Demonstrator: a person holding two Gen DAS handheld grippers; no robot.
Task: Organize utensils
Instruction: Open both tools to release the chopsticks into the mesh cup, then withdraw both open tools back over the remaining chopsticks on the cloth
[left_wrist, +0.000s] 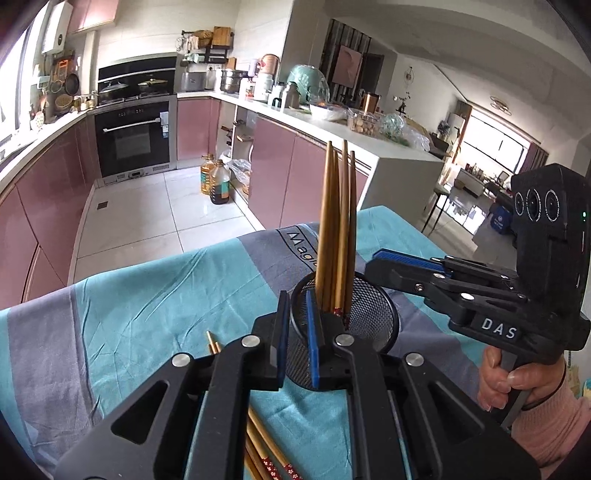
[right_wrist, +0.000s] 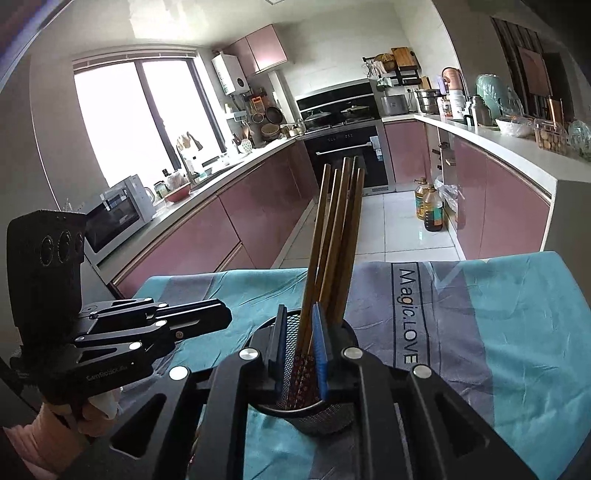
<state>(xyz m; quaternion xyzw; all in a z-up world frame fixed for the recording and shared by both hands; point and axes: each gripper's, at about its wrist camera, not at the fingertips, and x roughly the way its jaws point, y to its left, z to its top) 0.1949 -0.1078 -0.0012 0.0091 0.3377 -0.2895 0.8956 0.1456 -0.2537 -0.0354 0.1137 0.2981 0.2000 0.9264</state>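
The left gripper is clamped on the mesh holder rim; loose chopsticks are seen there only. The right gripper is closed around standing chopsticks.

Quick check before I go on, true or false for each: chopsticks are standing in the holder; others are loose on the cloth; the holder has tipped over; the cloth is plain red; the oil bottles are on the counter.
1. Chopsticks stand in the holder. True.
2. Loose chopsticks lie on the cloth. True.
3. The holder has tipped over. False: it stands upright.
4. The cloth is plain red. False: it is teal with grey stripes.
5. The oil bottles are on the counter. False: they stand on the floor by the cabinets.
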